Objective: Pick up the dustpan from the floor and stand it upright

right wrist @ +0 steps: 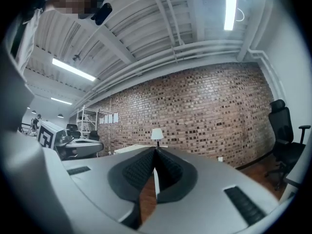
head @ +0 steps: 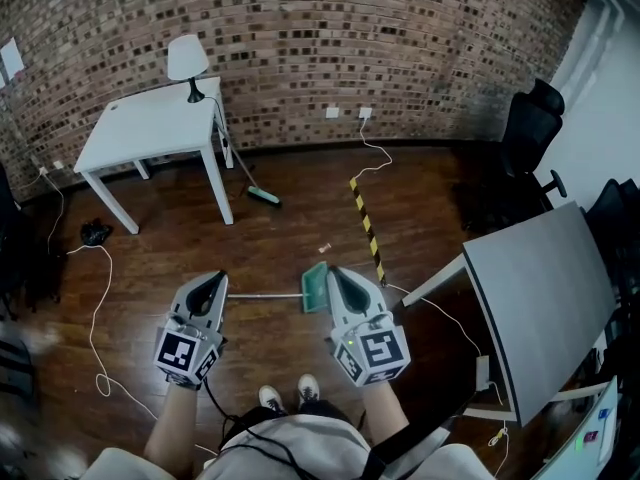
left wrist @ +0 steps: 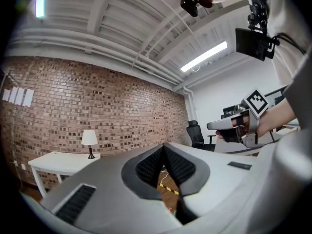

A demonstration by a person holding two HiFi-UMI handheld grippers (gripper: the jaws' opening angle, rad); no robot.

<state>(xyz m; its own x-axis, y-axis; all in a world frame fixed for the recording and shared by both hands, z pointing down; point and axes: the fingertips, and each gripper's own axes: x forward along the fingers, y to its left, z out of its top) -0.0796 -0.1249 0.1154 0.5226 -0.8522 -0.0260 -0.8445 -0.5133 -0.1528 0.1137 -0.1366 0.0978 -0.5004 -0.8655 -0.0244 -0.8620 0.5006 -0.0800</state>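
1. 6 o'clock: my shoes (head: 270,398) on the wood floor (head: 280,238).
2. 11 o'clock: left gripper (head: 215,279), jaws pressed together, nothing between them.
3. 1 o'clock: right gripper (head: 334,271), jaws also closed and empty.
4. 12 o'clock: green dustpan (head: 315,286) lying flat on the floor between the grippers, handle pointing to 9.
5. Farther, 11 o'clock: white table (head: 150,128) with a lamp (head: 187,63); broom (head: 262,196) beside its leg.
6. Farthest: brick wall (head: 400,28).

Brick wall (head: 400,28) runs along the far edge of the dark wooden floor (head: 300,228). White table (head: 150,128) with lamp (head: 187,60) at far-left corner. Black office chair (head: 525,133) far right. Grey desk (head: 545,288) at right edge. Ceiling strip light (left wrist: 204,56) lit.
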